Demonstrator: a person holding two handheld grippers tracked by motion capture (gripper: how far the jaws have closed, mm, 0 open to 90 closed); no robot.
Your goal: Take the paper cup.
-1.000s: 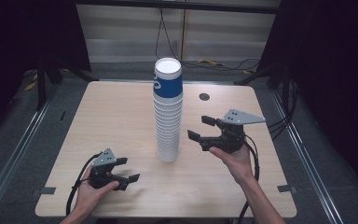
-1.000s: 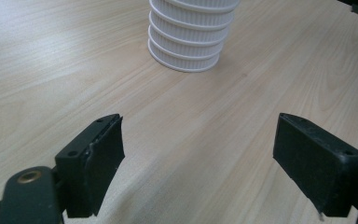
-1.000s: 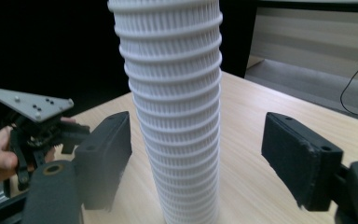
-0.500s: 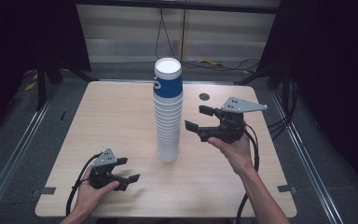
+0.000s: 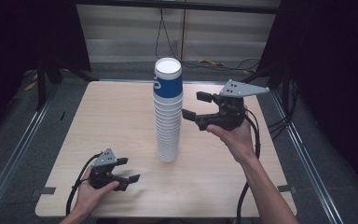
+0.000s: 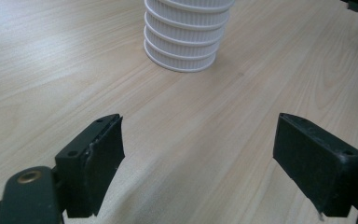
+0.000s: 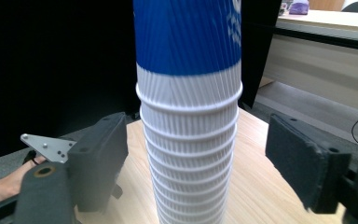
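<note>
The right tool is held up beside the upper part of the cup stack, its jaws spread and just now widening, one on each side of the stack with a gap to the ribbed white cups, so nothing is pinched. From its own camera the stack stands between the two black jaws, the blue top cup above them. The left tool sits low near the table's front edge, jaws spread with bare wood between them, the stack's base well ahead of it. The stack stands upright near the middle of the table, the blue cup capping it. Cables trail from both tools, and a dark floor surrounds the table.
</note>
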